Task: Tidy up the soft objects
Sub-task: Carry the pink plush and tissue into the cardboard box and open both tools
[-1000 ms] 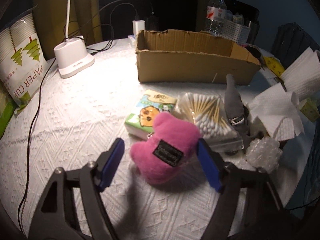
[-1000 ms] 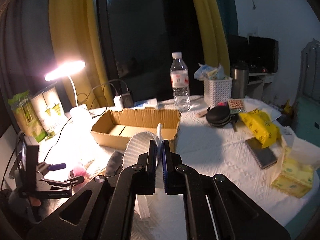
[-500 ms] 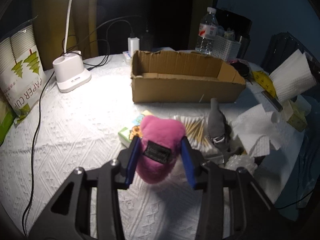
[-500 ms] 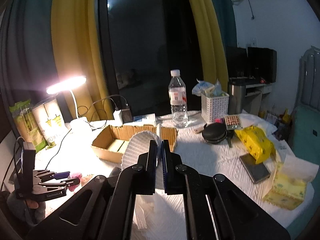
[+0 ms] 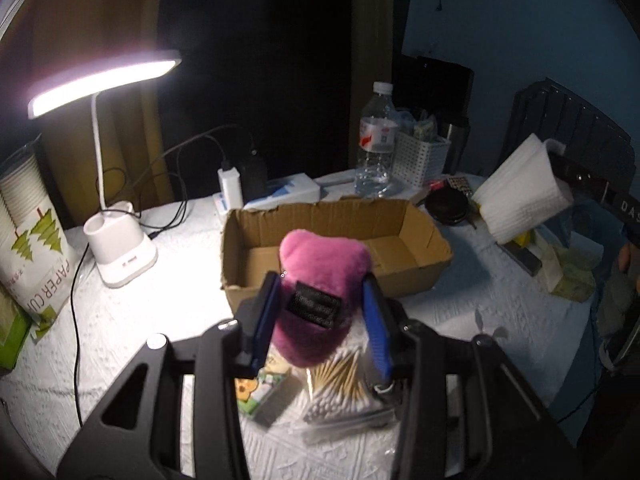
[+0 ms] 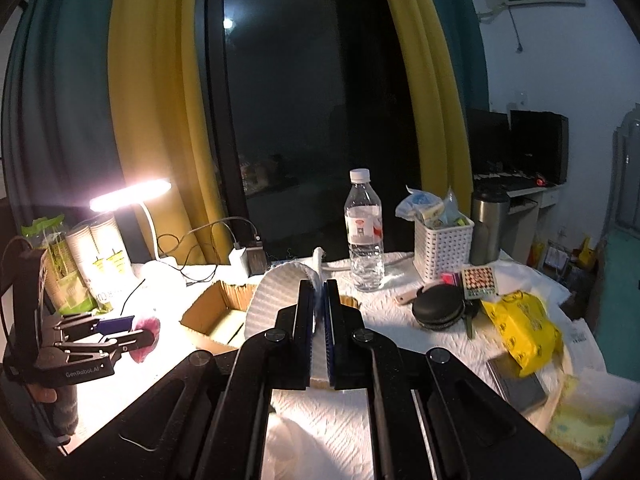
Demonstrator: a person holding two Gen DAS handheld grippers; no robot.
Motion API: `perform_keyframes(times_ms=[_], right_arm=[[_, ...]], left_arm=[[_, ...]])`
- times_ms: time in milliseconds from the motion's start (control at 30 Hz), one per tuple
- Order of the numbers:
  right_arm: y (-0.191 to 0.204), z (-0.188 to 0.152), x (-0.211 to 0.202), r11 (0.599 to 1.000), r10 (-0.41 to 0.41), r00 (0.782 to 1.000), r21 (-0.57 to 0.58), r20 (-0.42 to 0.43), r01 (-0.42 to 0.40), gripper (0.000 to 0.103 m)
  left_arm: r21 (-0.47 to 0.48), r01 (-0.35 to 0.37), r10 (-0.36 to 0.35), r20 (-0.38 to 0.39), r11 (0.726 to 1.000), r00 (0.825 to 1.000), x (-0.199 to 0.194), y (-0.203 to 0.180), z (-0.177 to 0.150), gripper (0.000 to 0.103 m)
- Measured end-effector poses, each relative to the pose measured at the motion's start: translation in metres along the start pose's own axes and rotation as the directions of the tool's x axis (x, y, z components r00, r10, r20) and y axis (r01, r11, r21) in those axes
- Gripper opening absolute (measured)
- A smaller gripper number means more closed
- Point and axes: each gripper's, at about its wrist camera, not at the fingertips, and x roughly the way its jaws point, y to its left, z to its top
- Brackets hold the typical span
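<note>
A pink plush toy (image 5: 320, 276) with a black label hangs above the table, squeezed between the blue pads of my left gripper (image 5: 321, 292), which is shut on it. Just behind it stands an open cardboard box (image 5: 400, 248) that looks empty. In the right wrist view the same left gripper (image 6: 124, 330) holds the plush (image 6: 146, 338) to the left of the box (image 6: 208, 316). My right gripper (image 6: 319, 292) is shut on a folded white paper towel (image 6: 272, 300). From the left wrist, that towel (image 5: 520, 196) shows raised at the right.
A lit desk lamp (image 5: 120, 252) with cables stands at the left, beside a bag of paper cups (image 5: 32, 248). Under the plush lie a cotton swab pack (image 5: 340, 384) and a tissue packet (image 5: 256, 388). Behind the box are a water bottle (image 5: 376, 140) and a white basket (image 5: 420, 156).
My left gripper closed on the pink plush and lifted it off the table to just before the box. My right gripper rose slightly, still holding the towel.
</note>
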Motion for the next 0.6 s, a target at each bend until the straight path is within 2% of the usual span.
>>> perform_keyframes(times_ms=[267,600], right_arm=[[-0.017,0.013,0.042,0.999,0.049,0.999,-0.007,0.006,-0.049,0.006],[-0.022,0.016,0.090,0.989,0.147,0.989,-0.031,0.003,-0.147,0.006]], left_arm=[[-0.007,0.031,-0.031,0.040,0.999,0.999,0.030,-0.014,0.037,0.042],[-0.029,0.073,-0.074,-0.007,0.997,0.997,0.088,-0.024,0.050,0.042]])
